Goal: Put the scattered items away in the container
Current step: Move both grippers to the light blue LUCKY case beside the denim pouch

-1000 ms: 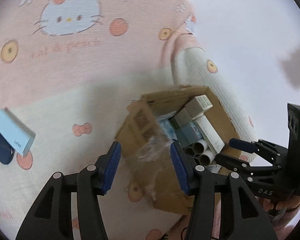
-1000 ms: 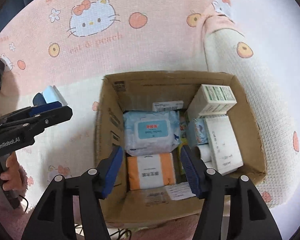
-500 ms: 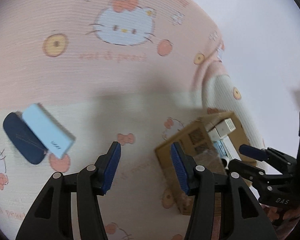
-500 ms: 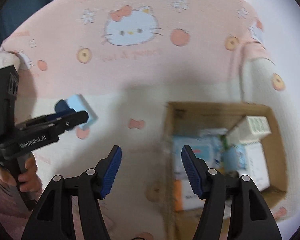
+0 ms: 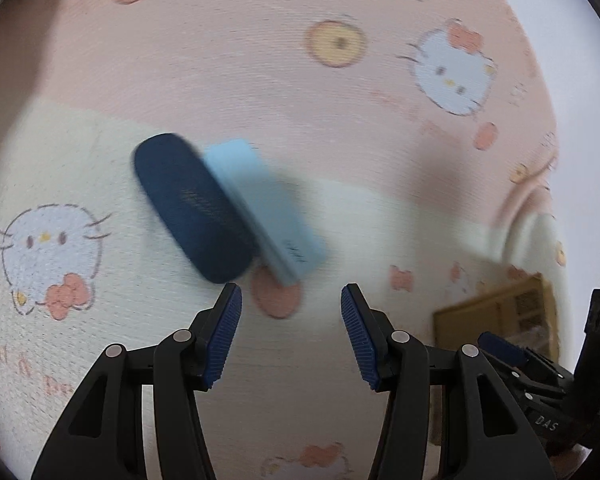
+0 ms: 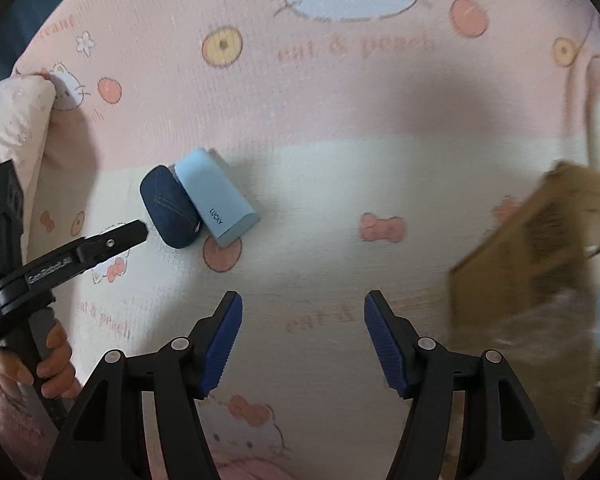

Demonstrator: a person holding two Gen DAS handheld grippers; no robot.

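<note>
The light blue box [image 5: 266,208] lies touching the dark blue case [image 5: 192,208] on the printed blanket [image 5: 260,360], just ahead of our left gripper [image 5: 291,334], whose fingers stand apart and empty, lined up, we judge, to straddle the box. Our right gripper [image 6: 302,344], also spread and empty, trails well short of both. The cardboard box [image 6: 540,248] sits off right of its fingers, blurred and cropped, its contents unreadable.
</note>
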